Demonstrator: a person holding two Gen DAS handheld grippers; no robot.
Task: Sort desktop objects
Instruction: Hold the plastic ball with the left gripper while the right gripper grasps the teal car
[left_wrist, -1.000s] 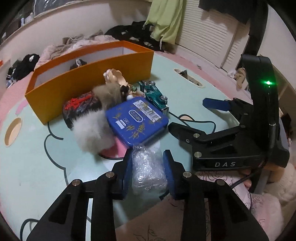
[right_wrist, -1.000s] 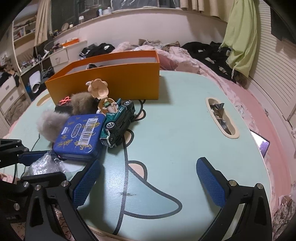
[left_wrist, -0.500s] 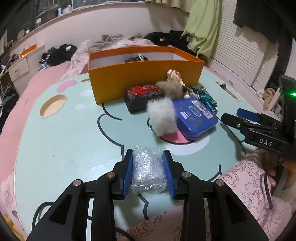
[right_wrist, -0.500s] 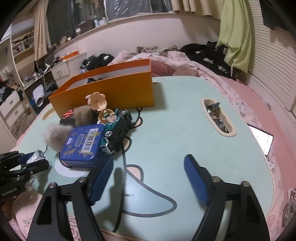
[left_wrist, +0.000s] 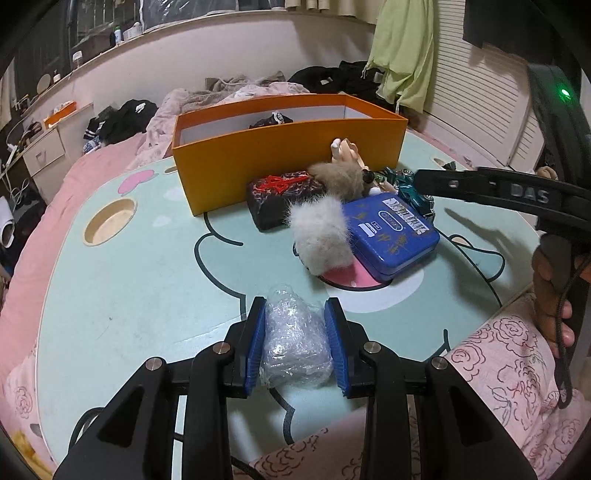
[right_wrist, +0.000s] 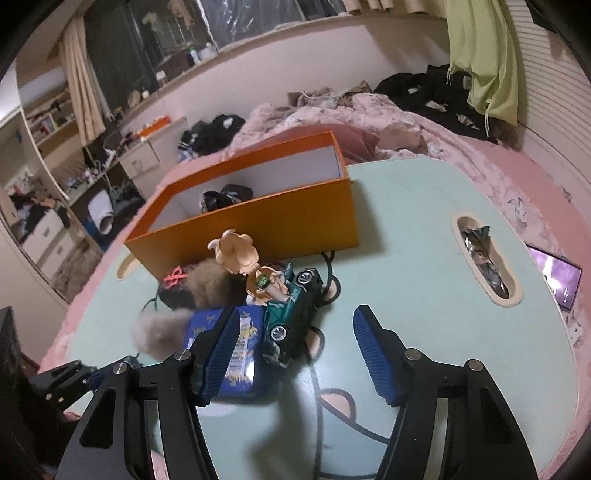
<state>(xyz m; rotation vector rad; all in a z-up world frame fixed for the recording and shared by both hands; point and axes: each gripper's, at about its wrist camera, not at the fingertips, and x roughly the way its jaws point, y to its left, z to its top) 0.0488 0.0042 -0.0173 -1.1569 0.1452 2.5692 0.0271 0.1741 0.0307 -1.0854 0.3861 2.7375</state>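
- My left gripper has its blue pads pressed on a crumpled wad of clear plastic wrap, held above the near edge of the pale green cartoon-printed table.
- My right gripper stands partly open with nothing gripped; its jaws have just been closing.
- Between its fingers, lower down, sits a dark green toy car, touching a flat blue tin.
- An open orange cardboard box stands behind them.

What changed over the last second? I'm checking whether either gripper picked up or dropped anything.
The right gripper rose, its jaws just closing, nothing between them. The left gripper swung left, clamped on the plastic wad. The tin and orange box stayed.
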